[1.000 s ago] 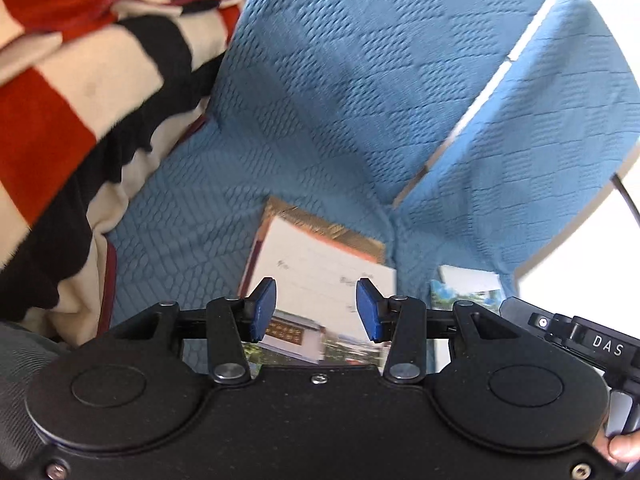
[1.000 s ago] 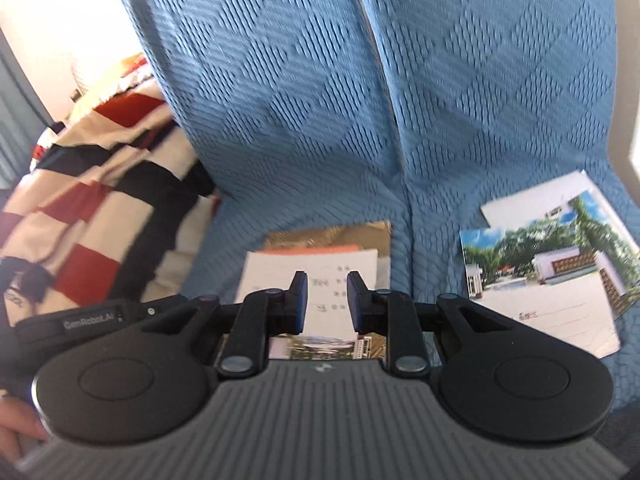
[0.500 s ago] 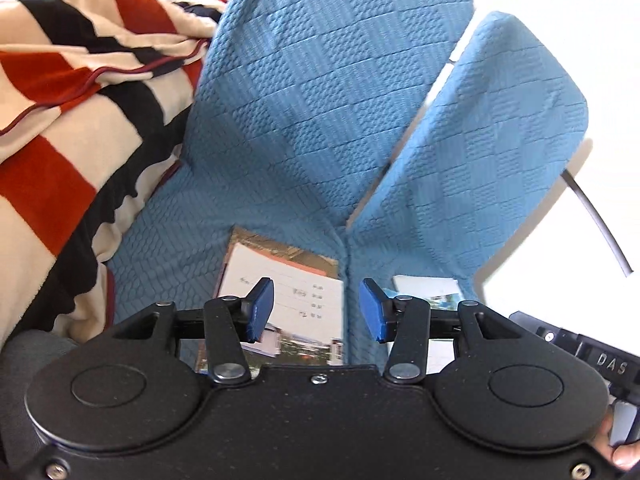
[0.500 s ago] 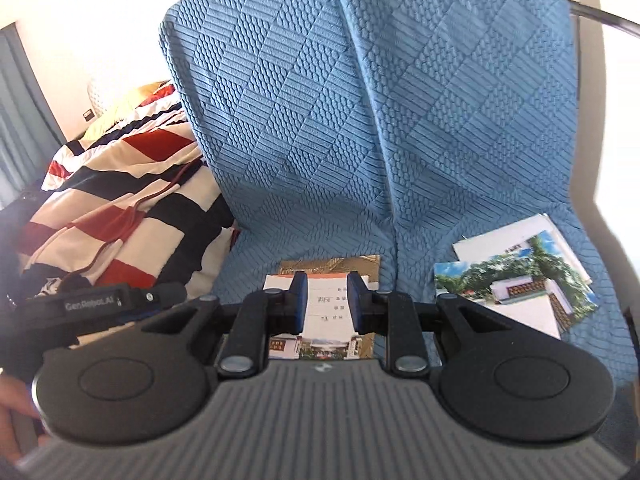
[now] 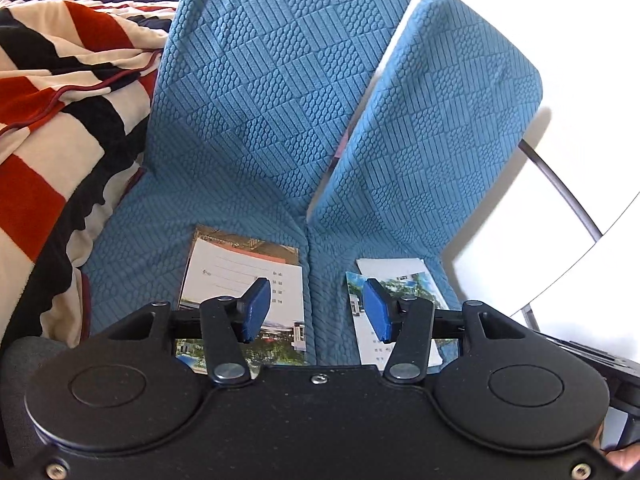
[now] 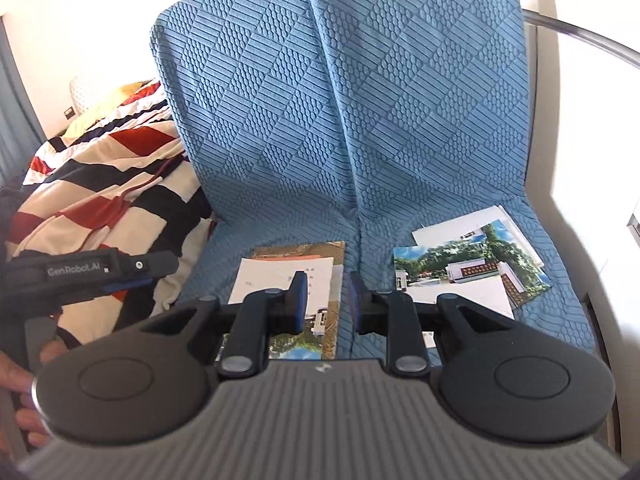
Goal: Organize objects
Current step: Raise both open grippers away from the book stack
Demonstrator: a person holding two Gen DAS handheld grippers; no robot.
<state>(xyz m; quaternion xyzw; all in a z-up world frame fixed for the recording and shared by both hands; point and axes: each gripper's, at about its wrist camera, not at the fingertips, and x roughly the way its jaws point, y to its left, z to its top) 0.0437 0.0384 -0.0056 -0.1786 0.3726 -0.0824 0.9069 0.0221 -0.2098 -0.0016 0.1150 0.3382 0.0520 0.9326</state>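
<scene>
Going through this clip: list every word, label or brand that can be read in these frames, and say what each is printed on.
"GenRobot.AI": on the side of the left gripper, seen from the right wrist view.
Printed lines on the white postcard topping the left pile: too small to read.
Lettering on the wall pictured on the right pile's photo postcard: blurred, unreadable.

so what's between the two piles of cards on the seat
Nothing lies there: between the left pile and the right pile is only bare blue seat cover with its centre seam, clearest in the right wrist view.
</scene>
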